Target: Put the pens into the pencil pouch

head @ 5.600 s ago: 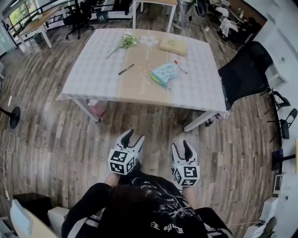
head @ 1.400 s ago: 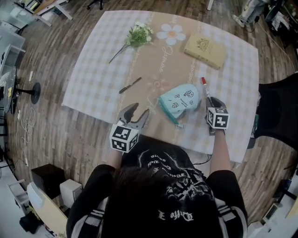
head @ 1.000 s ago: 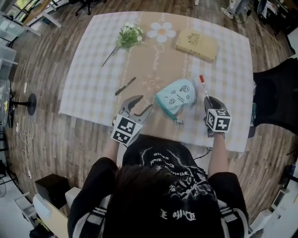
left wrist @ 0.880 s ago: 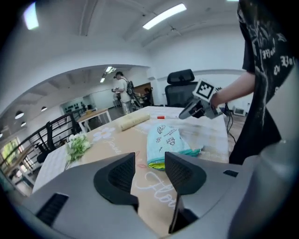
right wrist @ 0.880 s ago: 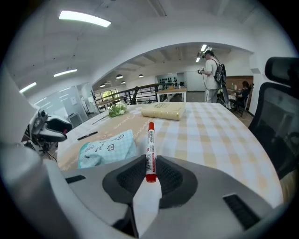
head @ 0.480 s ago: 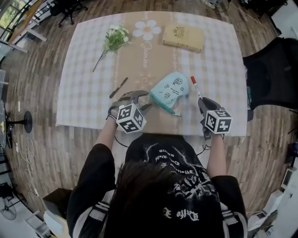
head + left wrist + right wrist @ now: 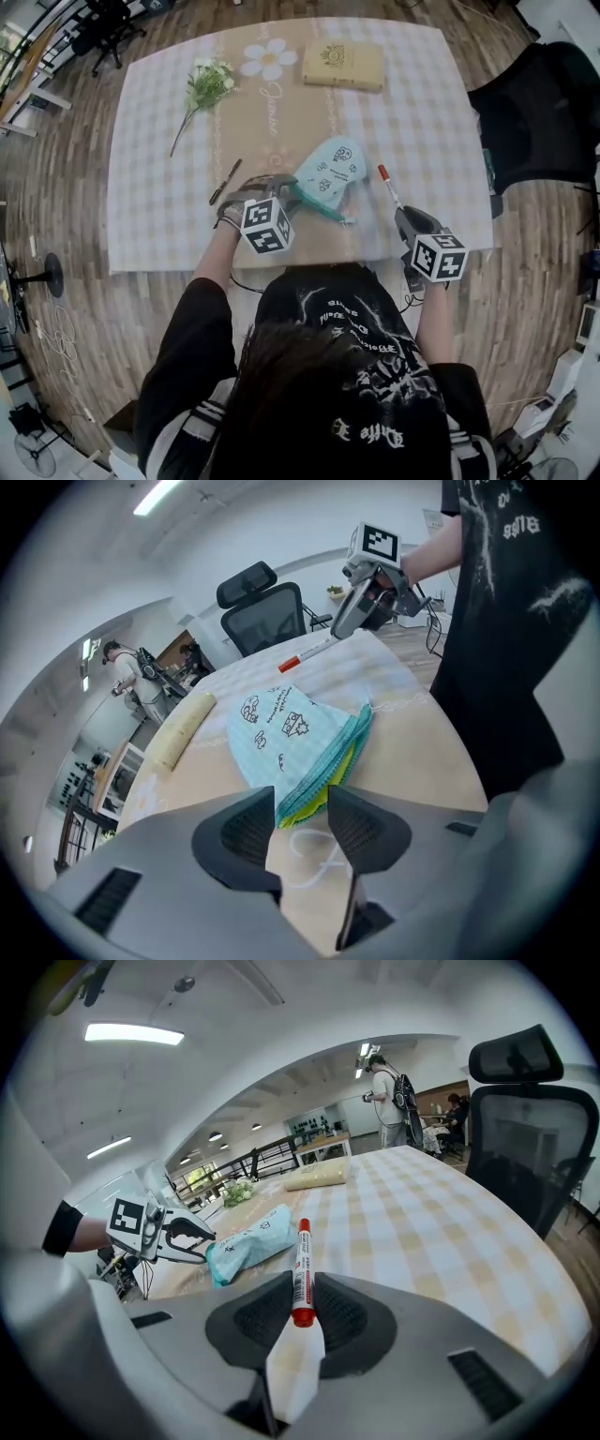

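Pen (image 7: 301, 1274), white barrel, red ends

The head camera looked steeply down over the whole worktop (image 7: 159, 197); both gripper cameras sat low and close (facing each other) — all three shared the pencil pouch (image 7: 324, 169).

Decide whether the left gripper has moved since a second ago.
Yes: the left gripper moved toward the pencil pouch; its jaws, just closing a little, now straddle the pouch's corner.
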`<move>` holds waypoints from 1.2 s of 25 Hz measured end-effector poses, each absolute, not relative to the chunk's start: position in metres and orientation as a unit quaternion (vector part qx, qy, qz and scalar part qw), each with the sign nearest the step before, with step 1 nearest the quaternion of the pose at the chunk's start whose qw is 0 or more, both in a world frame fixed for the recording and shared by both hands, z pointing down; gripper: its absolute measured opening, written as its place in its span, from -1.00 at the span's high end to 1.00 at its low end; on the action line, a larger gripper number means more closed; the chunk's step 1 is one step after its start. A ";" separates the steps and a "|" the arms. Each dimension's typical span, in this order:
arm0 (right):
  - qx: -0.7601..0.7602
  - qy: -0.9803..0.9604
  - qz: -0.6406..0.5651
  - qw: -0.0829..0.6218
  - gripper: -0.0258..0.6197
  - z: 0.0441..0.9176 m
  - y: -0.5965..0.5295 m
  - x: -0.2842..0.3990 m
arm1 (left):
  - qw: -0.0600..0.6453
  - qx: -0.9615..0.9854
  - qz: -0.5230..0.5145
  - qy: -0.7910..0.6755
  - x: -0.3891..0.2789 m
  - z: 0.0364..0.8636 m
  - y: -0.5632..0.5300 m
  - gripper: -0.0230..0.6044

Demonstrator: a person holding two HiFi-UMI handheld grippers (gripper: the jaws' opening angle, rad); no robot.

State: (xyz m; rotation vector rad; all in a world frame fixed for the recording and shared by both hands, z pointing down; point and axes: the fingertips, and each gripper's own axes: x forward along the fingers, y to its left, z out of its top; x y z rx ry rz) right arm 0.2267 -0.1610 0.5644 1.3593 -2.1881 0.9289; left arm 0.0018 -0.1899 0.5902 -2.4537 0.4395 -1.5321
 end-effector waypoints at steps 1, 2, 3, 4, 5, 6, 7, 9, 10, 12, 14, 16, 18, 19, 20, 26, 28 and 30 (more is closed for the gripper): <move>0.488 -0.783 0.333 0.195 0.67 0.563 -0.158 0.228 | 0.112 -0.832 -0.522 0.148 0.003 0.592 -0.192 0.38; 0.487 -0.785 0.335 0.186 0.67 0.560 -0.156 0.227 | 0.114 -0.832 -0.522 0.147 0.003 0.593 -0.193 0.49; 0.483 -0.789 0.336 0.173 0.67 0.557 -0.153 0.226 | 0.113 -0.832 -0.522 0.147 0.003 0.594 -0.193 0.51; 0.479 -0.794 0.338 0.161 0.67 0.554 -0.150 0.224 | 0.112 -0.832 -0.523 0.147 0.003 0.595 -0.193 0.52; 0.476 -0.797 0.338 0.152 0.67 0.551 -0.148 0.224 | 0.111 -0.832 -0.523 0.147 0.003 0.596 -0.193 0.54; 0.475 -0.800 0.337 0.147 0.67 0.549 -0.147 0.224 | 0.109 -0.833 -0.521 0.149 0.003 0.596 -0.193 0.59; 0.474 -0.802 0.333 0.145 0.67 0.547 -0.146 0.224 | 0.104 -0.836 -0.517 0.152 0.004 0.595 -0.194 0.66; 0.474 -0.805 0.327 0.145 0.67 0.544 -0.145 0.224 | 0.082 -0.845 -0.502 0.164 0.007 0.590 -0.196 0.81; 0.474 -0.806 0.324 0.145 0.67 0.542 -0.145 0.224 | 0.066 -0.850 -0.493 0.171 0.009 0.587 -0.197 0.82; 0.474 -0.807 0.318 0.150 0.67 0.540 -0.146 0.224 | 0.032 -0.861 -0.473 0.185 0.013 0.579 -0.200 0.83; 0.473 -0.809 0.310 0.157 0.67 0.537 -0.148 0.223 | 0.005 -0.868 -0.452 0.206 0.016 0.571 -0.206 0.83; 0.472 -0.812 0.303 0.160 0.67 0.534 -0.150 0.222 | -0.015 -0.872 -0.432 0.230 0.017 0.564 -0.211 0.84; 0.472 -0.814 0.296 0.162 0.67 0.530 -0.152 0.222 | -0.030 -0.873 -0.417 0.250 0.017 0.558 -0.214 0.84; 0.472 -0.816 0.291 0.163 0.67 0.528 -0.154 0.221 | -0.037 -0.874 -0.409 0.259 0.017 0.554 -0.215 0.84; 0.472 -0.818 0.287 0.164 0.67 0.526 -0.156 0.221 | -0.044 -0.875 -0.401 0.269 0.016 0.551 -0.217 0.84; 0.471 -0.828 0.259 0.161 0.67 0.509 -0.163 0.226 | -0.103 -0.877 -0.330 0.335 0.014 0.523 -0.225 0.84; 0.468 -0.832 0.251 0.160 0.67 0.503 -0.166 0.227 | -0.133 -0.875 -0.302 0.354 0.015 0.511 -0.225 0.84; 0.465 -0.837 0.244 0.158 0.67 0.498 -0.172 0.228 | -0.170 -0.873 -0.264 0.373 0.014 0.496 -0.225 0.84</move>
